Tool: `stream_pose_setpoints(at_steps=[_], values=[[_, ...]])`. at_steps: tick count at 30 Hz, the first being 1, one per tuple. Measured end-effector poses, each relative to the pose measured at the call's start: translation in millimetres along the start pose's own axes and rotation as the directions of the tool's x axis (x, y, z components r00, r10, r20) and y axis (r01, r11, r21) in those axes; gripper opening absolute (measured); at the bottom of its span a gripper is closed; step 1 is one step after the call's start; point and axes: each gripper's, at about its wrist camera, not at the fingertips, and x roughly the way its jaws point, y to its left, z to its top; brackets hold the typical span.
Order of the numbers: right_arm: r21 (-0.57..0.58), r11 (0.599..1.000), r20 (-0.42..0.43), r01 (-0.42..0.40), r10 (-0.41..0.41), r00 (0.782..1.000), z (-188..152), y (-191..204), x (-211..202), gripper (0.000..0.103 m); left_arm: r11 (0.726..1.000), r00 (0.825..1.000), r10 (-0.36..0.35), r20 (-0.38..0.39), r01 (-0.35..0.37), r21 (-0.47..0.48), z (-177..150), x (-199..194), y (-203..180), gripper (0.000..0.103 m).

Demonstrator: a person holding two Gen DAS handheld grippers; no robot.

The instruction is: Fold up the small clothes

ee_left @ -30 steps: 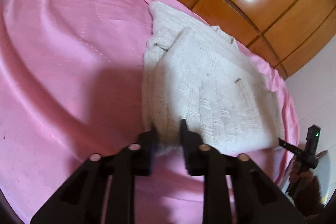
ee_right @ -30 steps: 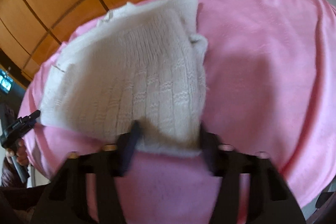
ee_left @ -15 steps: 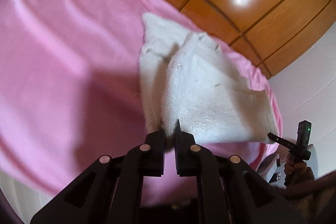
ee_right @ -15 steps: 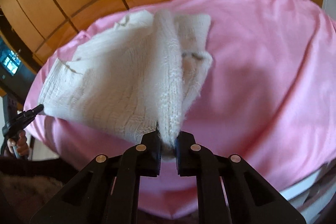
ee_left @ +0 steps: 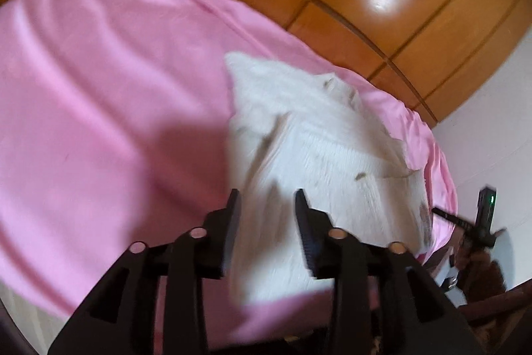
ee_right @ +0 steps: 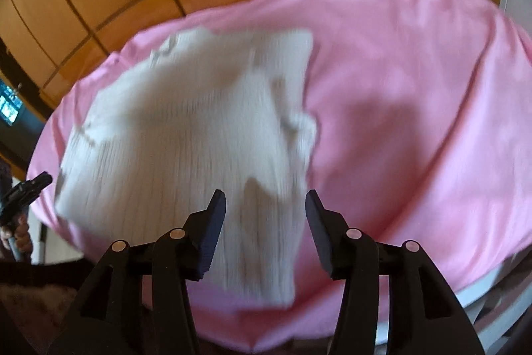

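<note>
Presently my left gripper (ee_left: 266, 205) stands part-way apart, its jaws having just been opening, and the white knitted garment (ee_left: 319, 162) shows between the fingers without either pad pressing on it. My right gripper (ee_right: 264, 205) is in the same condition: jaws just opened to a moderate gap, the knit visible between and below them, no grip on it. I judge that both near corners are let go on purpose, so that the near edge can drop and settle as a fold. The garment lies on the pink bedsheet (ee_left: 99, 122), bunched and doubled over itself, with one layer lapping another and a flap standing up toward its far end; both views are blurred, so I cannot confirm whether the edges align. It sits toward the side of the bed nearest the wooden panelled wall (ee_left: 399, 22), which runs behind the bed in both views. From the left view the other gripper is seen at the right margin just beyond the garment's corner, held in a hand (ee_left: 472, 258); the two tools flank the near edge so the cloth comes down evenly. My assessment: one fold is laid but loose, and smoothing or a further fold remains. The risk is that soft knit springs back or slumps askew once unsupported.
</note>
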Motion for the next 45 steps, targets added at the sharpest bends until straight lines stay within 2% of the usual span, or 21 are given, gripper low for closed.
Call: stream_pose_setpoints(at_steps=[3,6,7,8,9,10,11,16,19,22,24,29,33,36,38,40,42,43,44,45], values=[[-0.021,0.999,0.031,0.026,-0.026,0.999,23,10,18,0.049,0.998,1.0,0.013,-0.009,-0.013,0.068,15,24,-15,0.045],[-0.056,0.998,0.013,0.041,-0.04,0.999,35,19,38,0.048,0.996,0.999,0.019,-0.04,-0.016,0.089,25,46,-22,0.043],[-0.072,0.996,0.0,0.053,-0.053,0.999,38,23,45,0.036,0.996,0.998,0.017,-0.053,-0.012,0.087,26,53,-21,0.036],[-0.085,0.994,-0.013,0.062,-0.064,0.998,39,24,49,0.02,0.996,0.998,0.02,-0.064,-0.014,0.092,26,58,-23,0.026],[-0.098,0.993,-0.017,0.07,-0.072,0.997,38,26,49,0.012,0.994,0.997,0.037,-0.063,-0.03,0.107,25,59,-26,0.007],[-0.104,0.992,-0.01,0.07,-0.071,0.997,36,28,46,0.007,0.989,0.997,0.06,-0.045,-0.054,0.136,23,58,-31,0.006],[-0.107,0.992,-0.001,0.067,-0.067,0.998,35,30,41,0.007,0.989,0.998,0.052,-0.031,-0.047,0.141,22,53,-32,0.006],[-0.096,0.994,0.093,0.048,-0.039,0.995,36,33,-7,0.006,0.994,0.998,-0.045,0.047,0.04,0.103,22,14,-32,0.005],[-0.08,0.997,0.151,0.024,-0.011,0.989,51,35,-23,0.006,0.994,0.992,-0.076,0.102,0.067,0.086,36,-3,-34,0.005],[-0.082,0.996,0.196,0.032,-0.015,0.981,79,39,-22,0.006,0.992,0.987,-0.08,0.142,0.066,0.103,62,-6,-40,0.005],[-0.083,0.995,0.21,0.049,-0.03,0.977,101,38,-12,0.006,0.992,0.985,-0.068,0.16,0.049,0.12,84,0,-43,0.005],[-0.023,0.995,0.203,0.092,-0.085,0.975,153,20,29,0.005,0.992,0.985,-0.008,0.172,-0.015,0.129,147,43,-48,0.005],[0.04,0.989,0.153,0.144,-0.148,0.977,183,0,81,0.005,0.988,0.99,0.079,0.116,-0.093,0.122,183,97,-40,0.005],[0.059,0.979,0.06,0.197,-0.2,0.978,182,-9,130,0.005,0.981,0.986,0.161,0.035,-0.164,0.1,188,137,-29,0.005],[0.061,0.975,0.011,0.214,-0.215,0.977,175,-13,154,0.005,0.964,0.968,0.251,-0.028,-0.247,0.098,184,164,-21,0.006],[0.063,0.974,0.004,0.215,-0.216,0.976,170,-14,164,0.005,0.947,0.95,0.31,-0.028,-0.305,0.1,180,170,-21,0.015],[0.066,0.974,0.037,0.217,-0.219,0.975,170,-13,154,0.016,0.936,0.942,0.336,0.024,-0.337,0.101,176,158,-27,0.014],[0.066,0.972,0.058,0.224,-0.227,0.972,170,-11,147,0.032,0.94,0.946,0.32,0.061,-0.324,0.102,175,146,-32,0.014],[0.065,0.971,0.086,0.232,-0.237,0.968,170,-9,139,0.043,0.951,0.955,0.281,0.093,-0.29,0.109,174,134,-38,0.014],[0.059,0.974,0.131,0.219,-0.225,0.966,169,-3,125,0.043,0.963,0.968,0.226,0.108,-0.239,0.126,172,125,-45,0.014]])
